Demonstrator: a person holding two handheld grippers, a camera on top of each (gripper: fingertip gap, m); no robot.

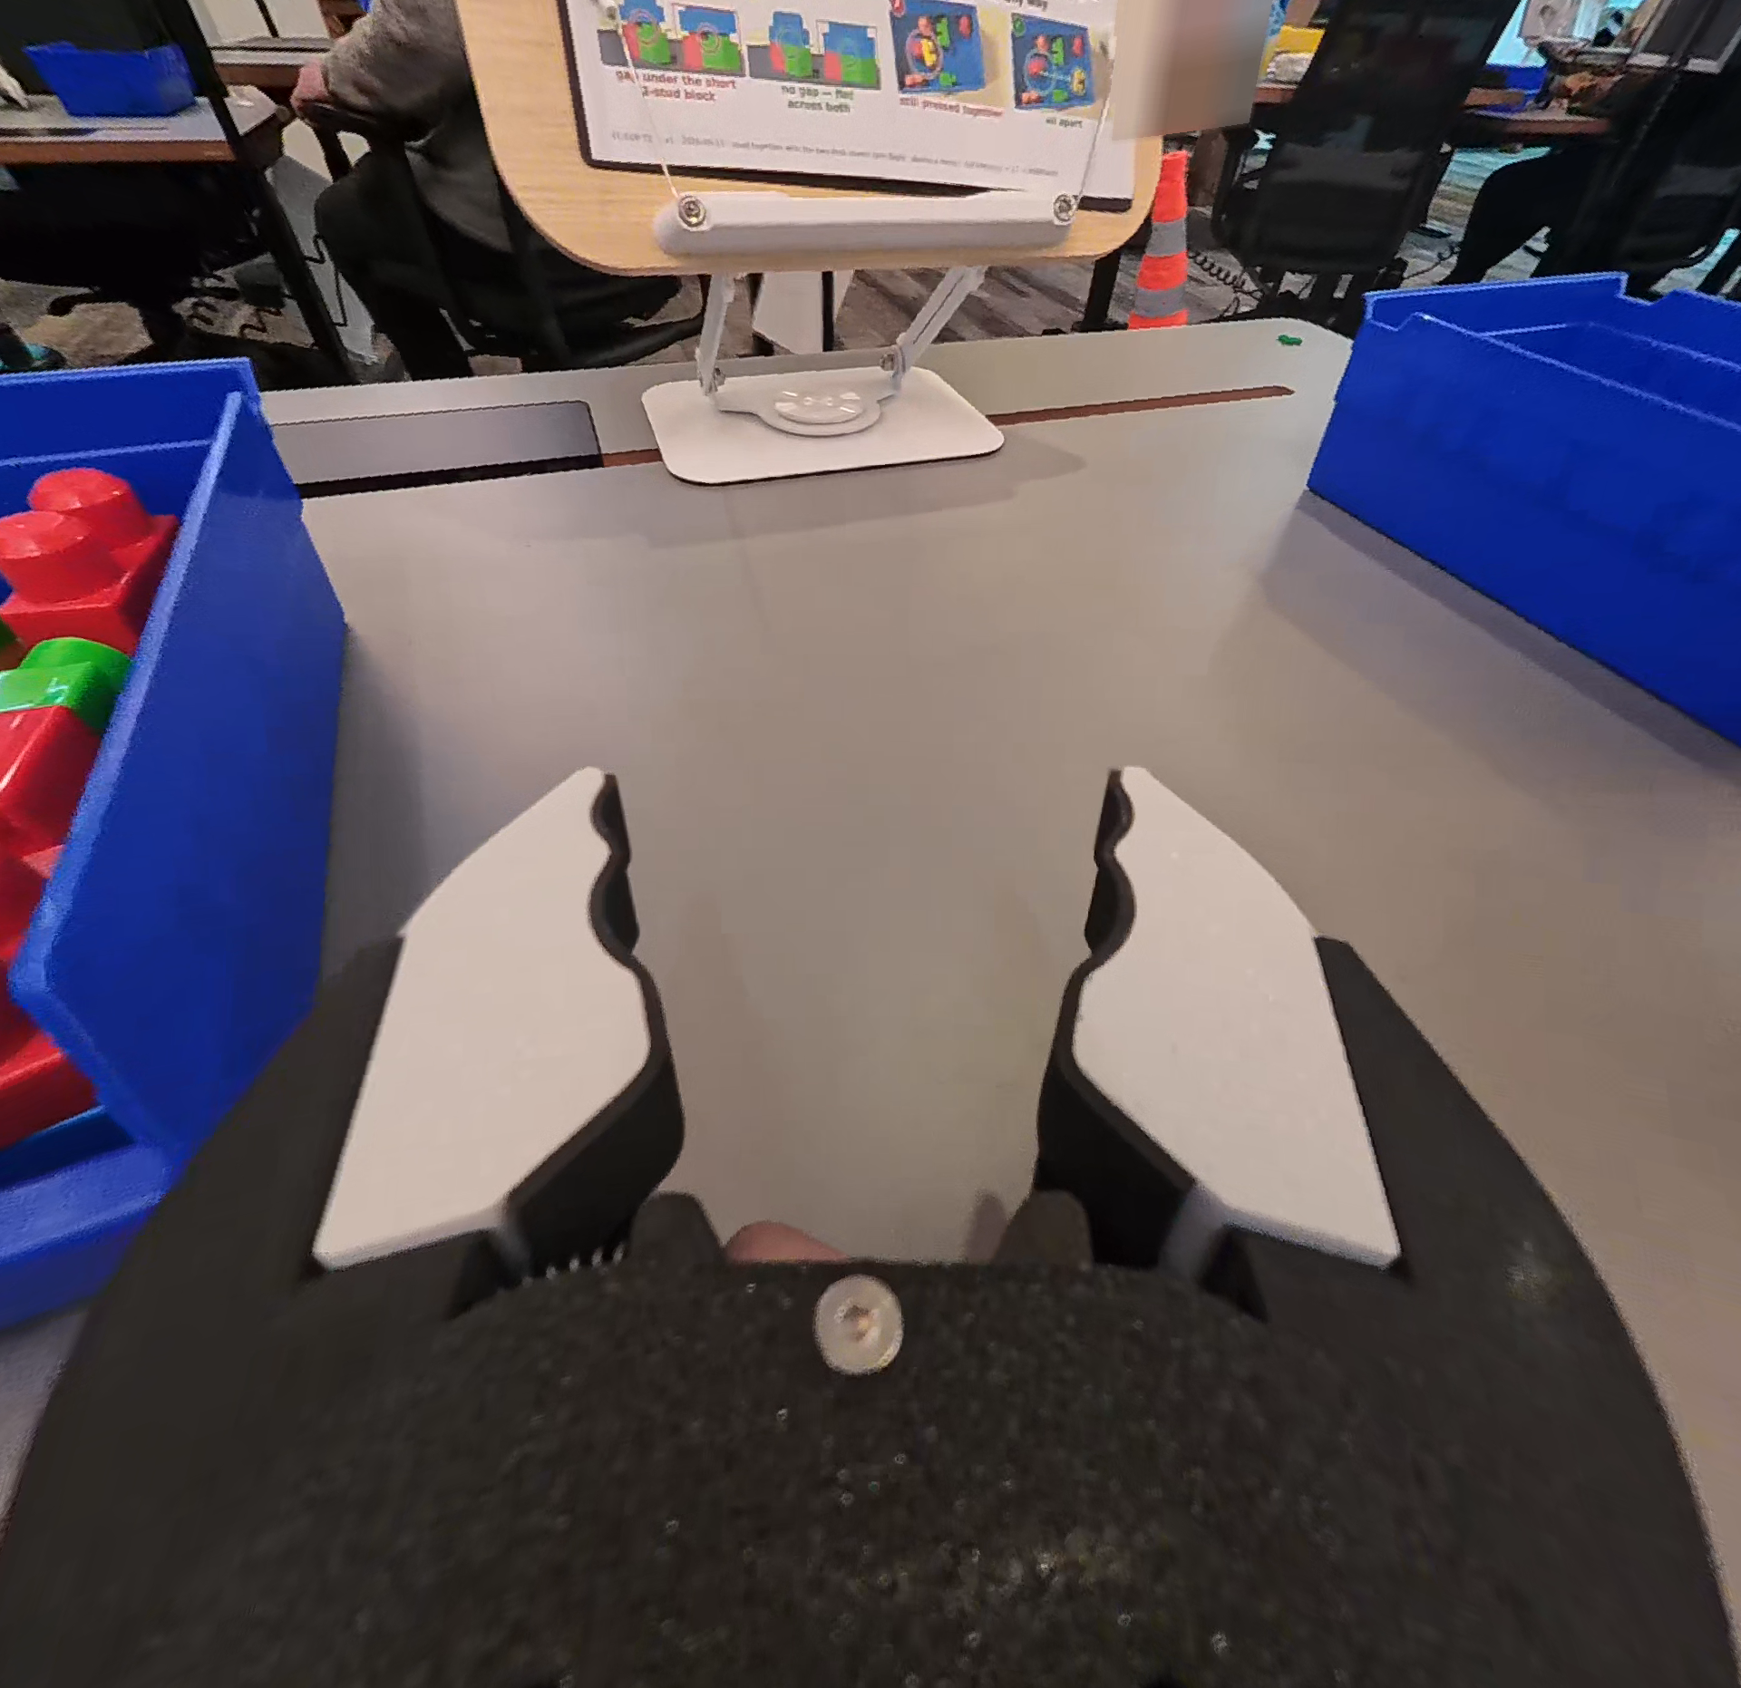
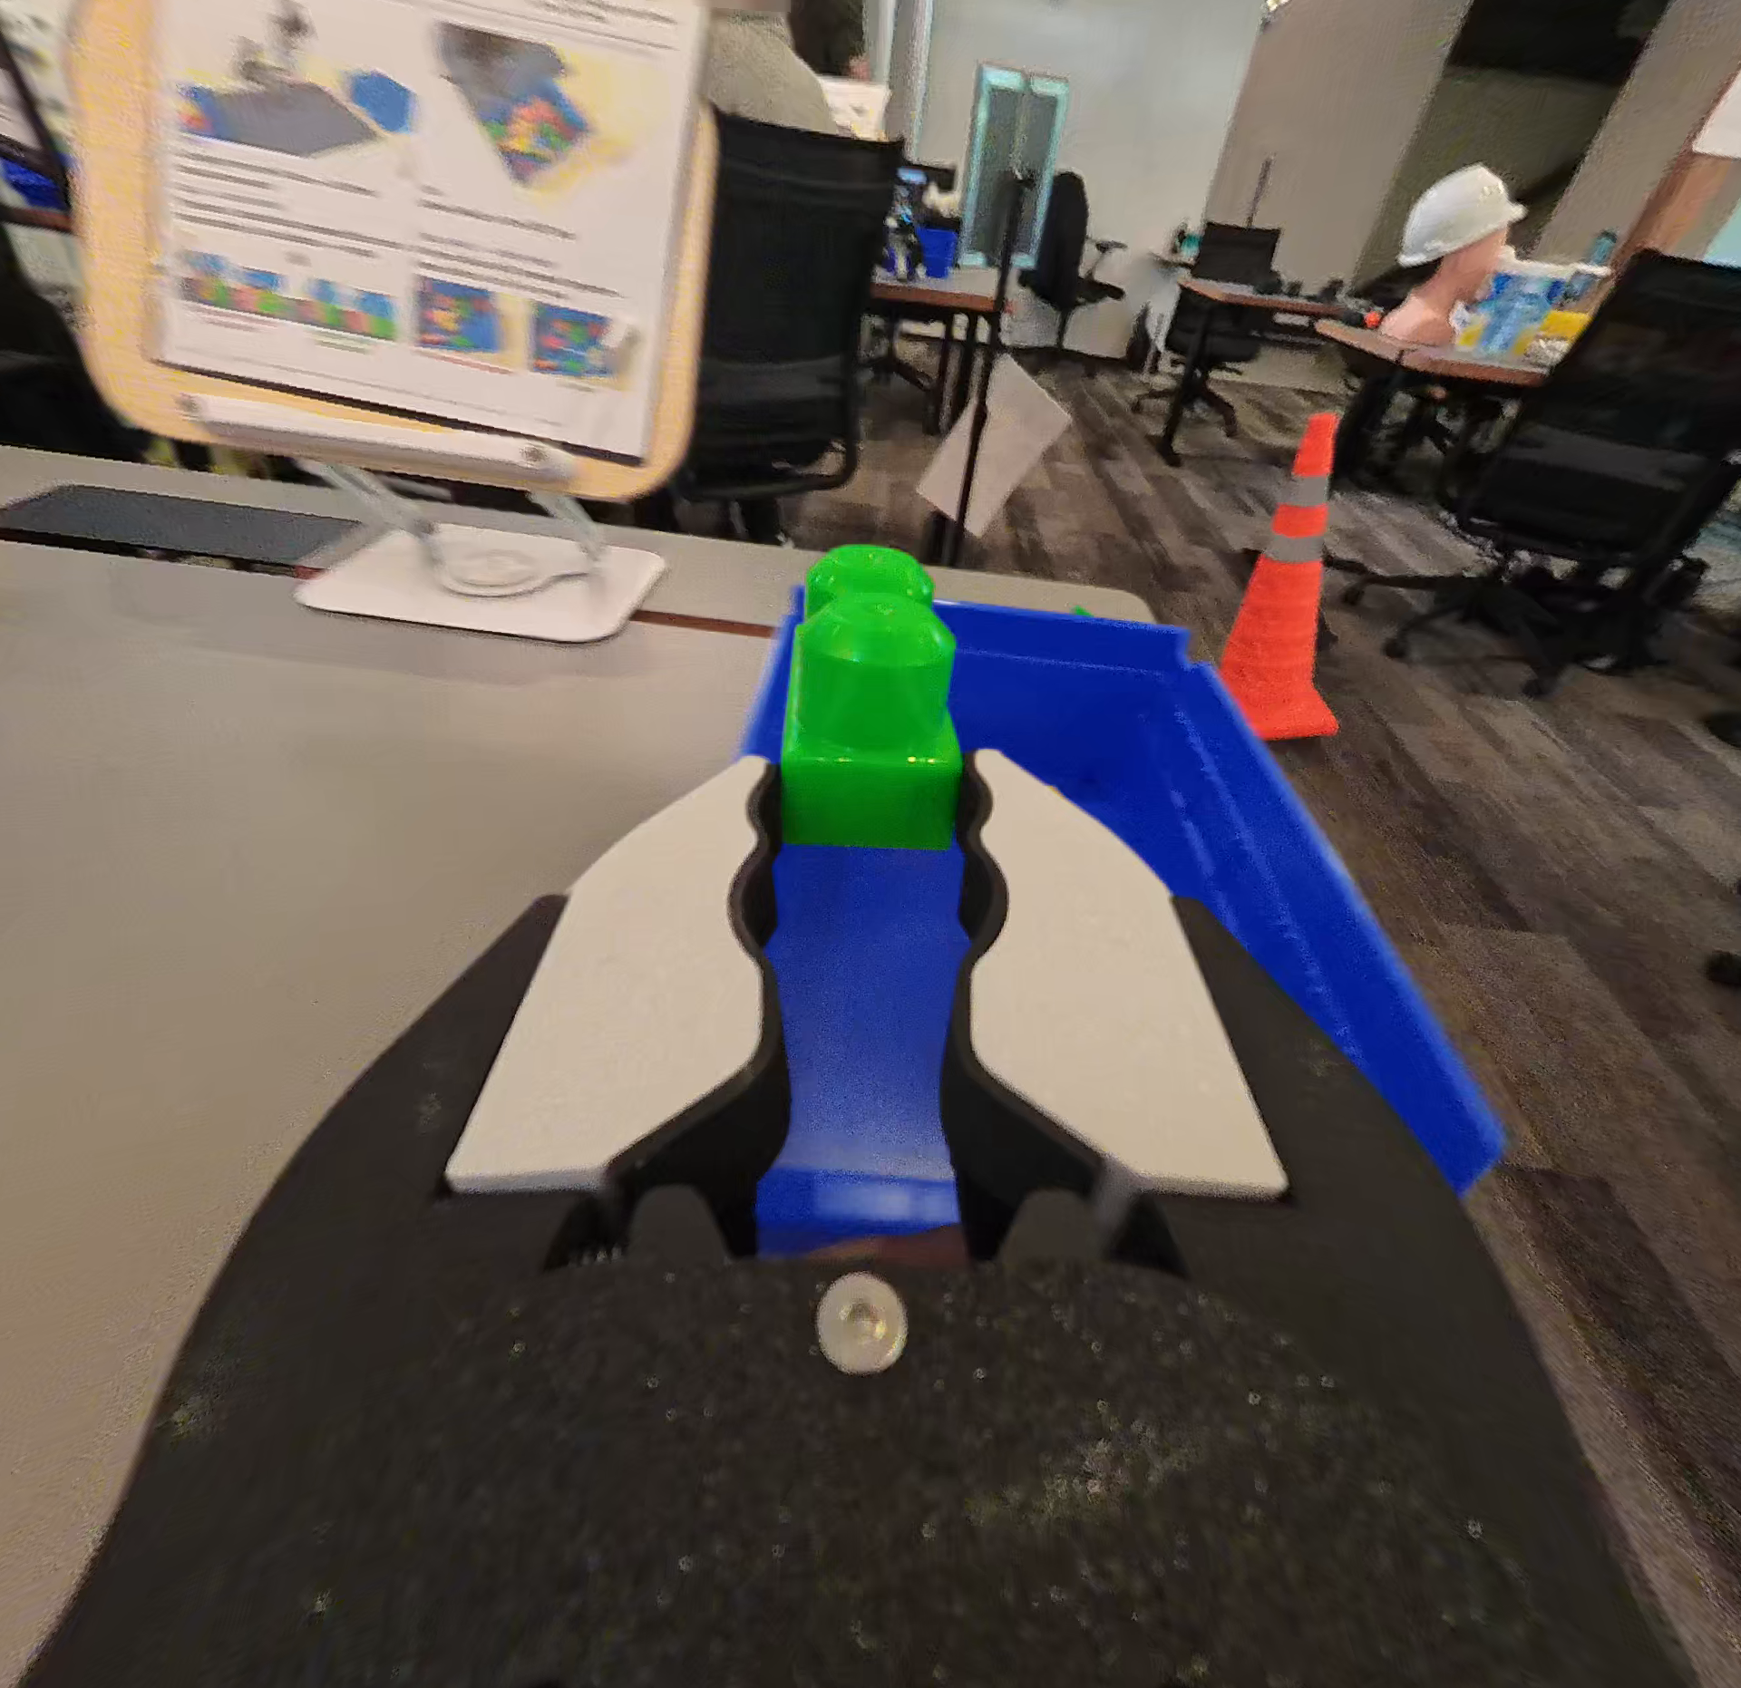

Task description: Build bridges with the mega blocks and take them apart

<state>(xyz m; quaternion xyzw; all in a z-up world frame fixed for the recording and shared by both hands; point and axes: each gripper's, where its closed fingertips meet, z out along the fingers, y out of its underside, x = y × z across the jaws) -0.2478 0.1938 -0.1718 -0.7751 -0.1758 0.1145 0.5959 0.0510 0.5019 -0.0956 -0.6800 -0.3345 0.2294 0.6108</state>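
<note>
My left gripper (image 1: 862, 786) is open and empty above the grey table (image 1: 848, 654). A blue bin (image 1: 207, 795) at its left holds red blocks (image 1: 85, 550) and a green block (image 1: 66, 677). My right gripper (image 2: 869, 776) is shut on a green two-stud block (image 2: 871, 729), held upright over a second blue bin (image 2: 1178, 795) at the table's right edge. That bin also shows at the right of the left wrist view (image 1: 1545, 494); its inside is mostly hidden there.
An instruction sheet on a wooden stand (image 1: 810, 183) with a white base (image 1: 829, 423) sits at the table's far edge. An orange cone (image 2: 1286, 607), office chairs and desks stand on the floor beyond. A seated person (image 1: 405, 98) is behind the stand.
</note>
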